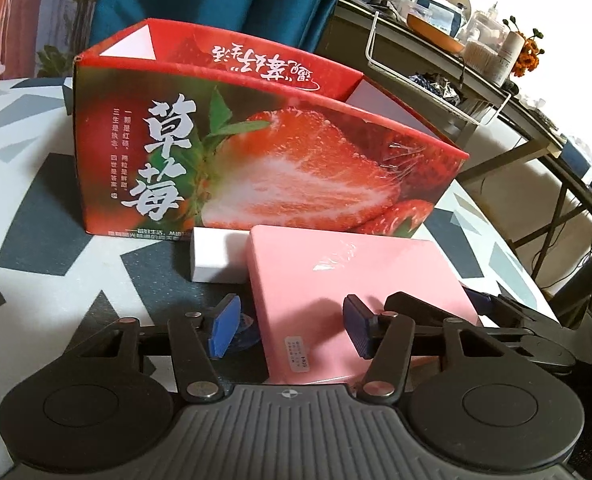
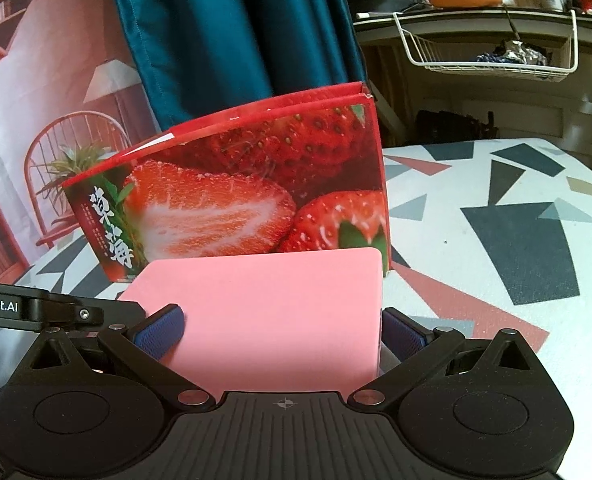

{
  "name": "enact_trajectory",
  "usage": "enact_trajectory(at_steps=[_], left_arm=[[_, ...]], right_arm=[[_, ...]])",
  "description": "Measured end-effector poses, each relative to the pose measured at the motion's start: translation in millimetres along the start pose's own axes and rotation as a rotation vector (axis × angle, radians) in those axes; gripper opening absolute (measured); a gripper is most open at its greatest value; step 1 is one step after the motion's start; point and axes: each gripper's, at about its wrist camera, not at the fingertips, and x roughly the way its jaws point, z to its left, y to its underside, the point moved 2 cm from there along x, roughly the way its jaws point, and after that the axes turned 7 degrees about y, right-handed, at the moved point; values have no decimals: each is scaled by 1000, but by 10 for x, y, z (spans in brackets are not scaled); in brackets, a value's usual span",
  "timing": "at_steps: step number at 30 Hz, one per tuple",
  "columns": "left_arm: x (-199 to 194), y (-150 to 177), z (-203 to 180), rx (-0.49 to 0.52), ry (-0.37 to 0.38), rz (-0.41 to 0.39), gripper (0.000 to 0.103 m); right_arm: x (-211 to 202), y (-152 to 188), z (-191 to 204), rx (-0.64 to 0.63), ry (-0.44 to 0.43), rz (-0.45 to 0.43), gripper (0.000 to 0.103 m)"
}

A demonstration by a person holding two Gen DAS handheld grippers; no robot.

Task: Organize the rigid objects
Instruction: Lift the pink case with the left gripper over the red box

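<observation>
Pink box (image 1: pixel 348 300): flat, glossy, rounded corners; lies tilted just in front of the strawberry carton, near edge raised, a small white label on its near face.
Pink box, right wrist view (image 2: pixel 271 316): fills the space between the right gripper's two blue pads; far edge reaches the foot of the carton.
Strawberry carton (image 1: pixel 263 152): red printed box, open at the top, standing upright on the table; white inner flaps show at both ends.
White block (image 1: pixel 215 256): small rectangular piece, lying on the table beside the pink box's left edge, close to the carton's base.
Table (image 2: pixel 496 240): white cloth with grey, black and red angular shapes.
Left gripper (image 1: pixel 293 326): fingers at medium width, straddling the near left corner of the pink box; left pad stands clear of the box, right pad sits over the box's top face; whether that pad touches cannot be told.
Right gripper (image 2: pixel 279 334): fingers spread wide, one pad at each side edge of the pink box, holding it by its width.
Right gripper, left wrist view (image 1: pixel 508 320): black linkage at the box's right side.
Background: teal curtain (image 2: pixel 231 40); white wire basket (image 2: pixel 488 56) under a cluttered shelf.
</observation>
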Motion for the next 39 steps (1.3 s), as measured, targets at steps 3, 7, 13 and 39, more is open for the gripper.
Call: enact_trajectory(at_steps=[3,7,13,39], left_arm=[[0,-4,30,-16,3,-3,60],[12,-6,67,-31,8,-9,60],[70,-19,16,-23,39,3,62],[-645,-284,21,-35,-22,-246,64]], right_arm=[[-1,-2,3,-4,1,-3,103],[-1,-3,-1,-5,0,-4,103],[-6,-23,29,-20,-3,16,103],[-493,-614,475,-154,-27,-76,58]])
